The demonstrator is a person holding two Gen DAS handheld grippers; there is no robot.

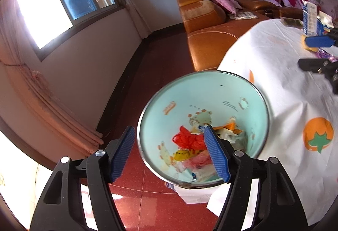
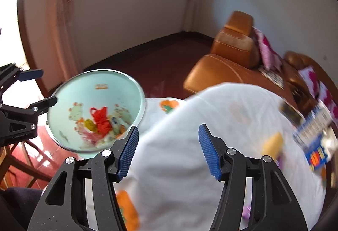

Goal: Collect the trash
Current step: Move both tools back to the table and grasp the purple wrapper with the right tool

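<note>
L fingers [image 1: 215, 150] apart over bin [image 1: 211, 91].

Right wrist view is smeared; the packets [image 2: 312, 131] at three o'clock on the desk [image 2: 190, 146] blur past reading; trash [image 2: 99, 123] in the bin [image 2: 118, 87] is a colour smudge; left wrist view cuts the right tool [image 1: 310, 52] at its three o'clock edge; bin's near rim hides behind a blue pad [image 1: 215, 154].
</note>
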